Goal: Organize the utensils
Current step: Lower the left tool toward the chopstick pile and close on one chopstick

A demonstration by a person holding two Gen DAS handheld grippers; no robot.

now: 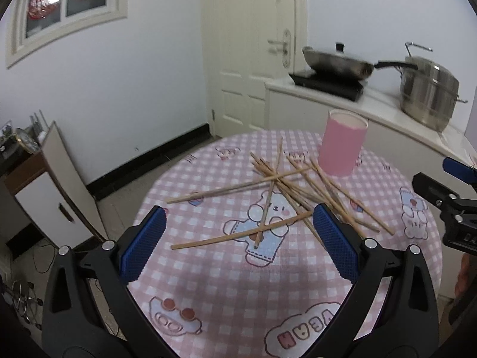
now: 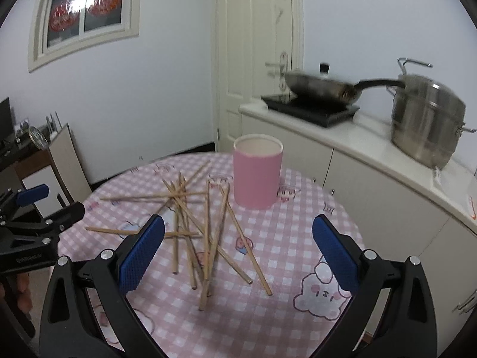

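Chopsticks point(image 1: 283, 191) lie loose in a crossed heap near the middle of the round bench point(image 1: 208, 283), which wears a pink checked cloth printed with cartoon bears; I count about a dozen wooden sticks, though the tangle at the centre makes an exact count hard. Starting from the left of the room, one window point(image 1: 64, 3) sits high on the wall, and below it one low cabinet point(image 1: 47, 205) stands by the skirting. Next comes the left claw point(image 1: 238, 226), hovering over the near edge of the bench with its two blue-padded fingers point(image 1: 143, 244) spread wide and nothing between them; two long sticks lie apart from the heap on its side, one just ahead of its gap. Past the heap, at the far side of the cloth, one pink cylindrical cup point(image 1: 342, 146) stands upright, open at the top, with the nearest stick ends close beside its base. One cream door point(image 1: 256, 59) closes the wall behind. The right claw point(image 2: 238, 250) hangs above the bench's right half, fingers equally wide apart and holding nothing, the heap lying ahead of it and slightly to its left. Farthest right, a white counter point(image 2: 372, 149) carries one black hob point(image 2: 313, 110) with one lidded pan point(image 2: 322, 86) on it, and one tall steel pot point(image 2: 426, 125).
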